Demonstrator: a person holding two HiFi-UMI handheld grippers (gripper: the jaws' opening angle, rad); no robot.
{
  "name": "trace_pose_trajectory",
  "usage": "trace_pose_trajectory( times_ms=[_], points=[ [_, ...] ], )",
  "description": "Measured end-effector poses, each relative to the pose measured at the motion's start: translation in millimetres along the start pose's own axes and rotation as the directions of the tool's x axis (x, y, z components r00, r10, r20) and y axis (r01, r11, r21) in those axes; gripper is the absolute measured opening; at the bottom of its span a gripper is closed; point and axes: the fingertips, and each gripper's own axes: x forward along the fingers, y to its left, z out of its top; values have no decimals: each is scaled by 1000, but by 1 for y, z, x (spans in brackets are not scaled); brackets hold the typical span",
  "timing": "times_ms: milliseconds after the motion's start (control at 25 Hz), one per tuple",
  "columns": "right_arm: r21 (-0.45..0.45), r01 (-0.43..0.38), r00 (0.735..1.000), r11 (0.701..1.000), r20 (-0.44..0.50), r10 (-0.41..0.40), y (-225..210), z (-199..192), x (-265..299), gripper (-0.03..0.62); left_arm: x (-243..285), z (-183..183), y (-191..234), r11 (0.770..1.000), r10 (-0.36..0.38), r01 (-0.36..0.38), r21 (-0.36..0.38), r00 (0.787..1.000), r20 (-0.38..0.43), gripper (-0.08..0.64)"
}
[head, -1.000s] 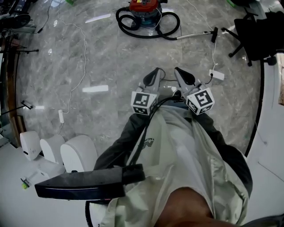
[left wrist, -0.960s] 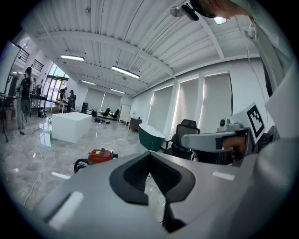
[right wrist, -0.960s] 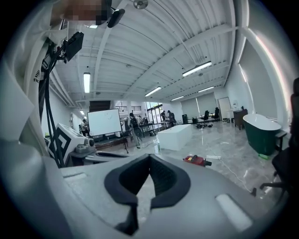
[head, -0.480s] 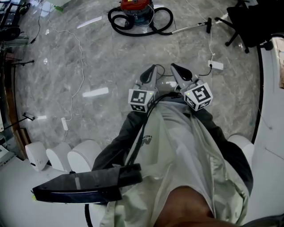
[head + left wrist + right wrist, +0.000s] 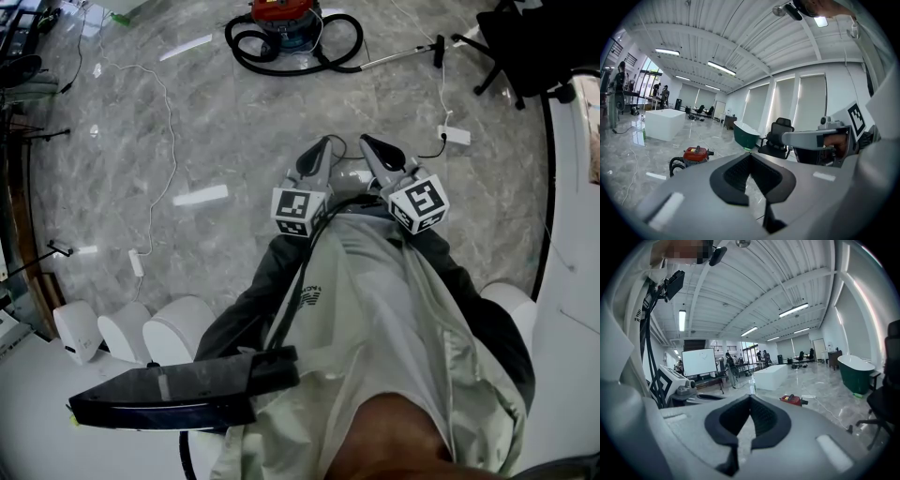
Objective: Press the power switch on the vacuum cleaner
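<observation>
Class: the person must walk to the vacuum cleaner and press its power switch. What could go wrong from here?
1. A white power block with its cable lies on the floor ahead of the person: a possible trip.
2. The black hose loops around the vacuum cleaner, so a foot might catch there.
3. The switch is too small to see; the shut left gripper and right gripper may miss it.

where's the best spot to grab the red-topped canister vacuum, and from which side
Probably the dark raised handle on the lid of the red-topped canister vacuum, coming straight down from above. It stands upright on the grey marble floor, and its black hose loops round the base, crowding any sideways approach. The handle looks small from here, so confirm closer up.
</observation>
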Motion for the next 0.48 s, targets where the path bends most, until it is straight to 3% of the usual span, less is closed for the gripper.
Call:
trace_pose_trajectory(
  times_ms=[480],
  points=[
    [-21, -21, 1000, 1000, -12, 21, 0, 0, -4, 0, 1, -3, -4, 1000, 14, -14, -8, 1000, -7, 0]
  ],
)
